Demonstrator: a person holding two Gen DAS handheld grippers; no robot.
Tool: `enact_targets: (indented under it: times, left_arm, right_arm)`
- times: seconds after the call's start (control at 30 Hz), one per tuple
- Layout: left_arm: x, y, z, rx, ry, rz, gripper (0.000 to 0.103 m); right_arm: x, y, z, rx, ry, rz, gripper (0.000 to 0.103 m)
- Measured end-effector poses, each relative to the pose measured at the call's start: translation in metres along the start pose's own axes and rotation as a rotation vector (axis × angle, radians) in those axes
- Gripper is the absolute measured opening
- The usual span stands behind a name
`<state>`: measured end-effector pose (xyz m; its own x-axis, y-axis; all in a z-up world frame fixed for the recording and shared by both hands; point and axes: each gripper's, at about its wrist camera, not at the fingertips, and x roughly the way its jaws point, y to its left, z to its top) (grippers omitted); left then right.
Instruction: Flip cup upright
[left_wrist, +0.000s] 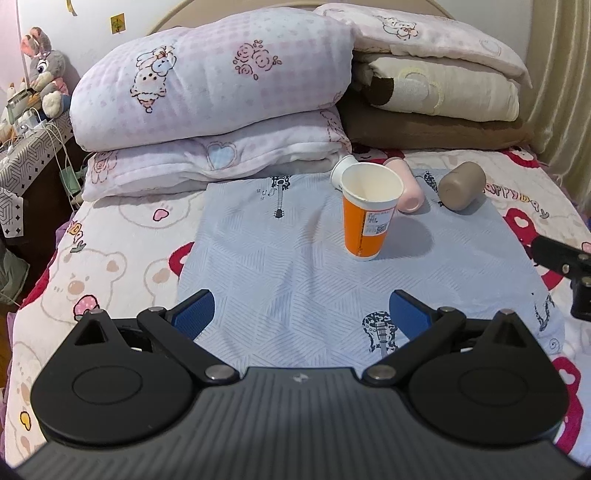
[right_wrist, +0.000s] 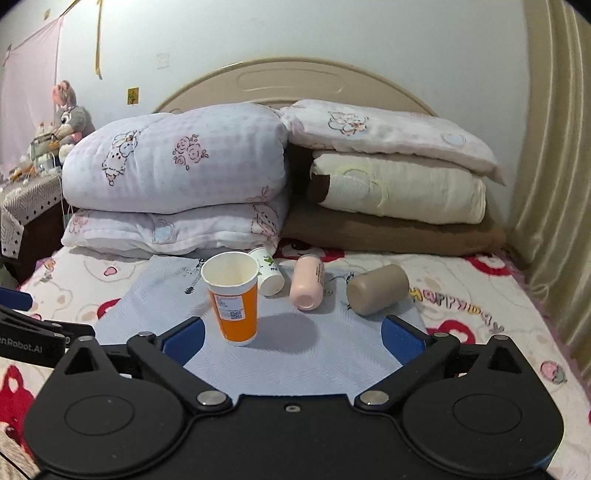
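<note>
With both our left gripper (left_wrist: 301, 310) and right gripper (right_wrist: 291, 339) spread wide and empty, we judge that reaching past the upright orange cup (left_wrist: 367, 214), mid-cloth on the blue cloth (left_wrist: 280, 258), toward the tan cup (right_wrist: 376, 290) lying near its far right corner could topple it on soft bedding.

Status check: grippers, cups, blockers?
Left gripper and right gripper open, empty. Orange cup upright on blue cloth. White cup, pink cup, brown cup on their sides. No blockers.
</note>
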<state>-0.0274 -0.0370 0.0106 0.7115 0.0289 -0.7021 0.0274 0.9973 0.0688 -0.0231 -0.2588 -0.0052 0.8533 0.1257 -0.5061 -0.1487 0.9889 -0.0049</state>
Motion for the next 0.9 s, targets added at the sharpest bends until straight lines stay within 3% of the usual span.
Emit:
enact_targets:
  times: [0.9]
  left_arm:
    - [0.017, 0.026, -0.002, -0.078, 0.068, 0.054, 0.103]
  right_arm:
    - [0.006, 0.002, -0.001, 0.003, 0.083, -0.084, 0.103]
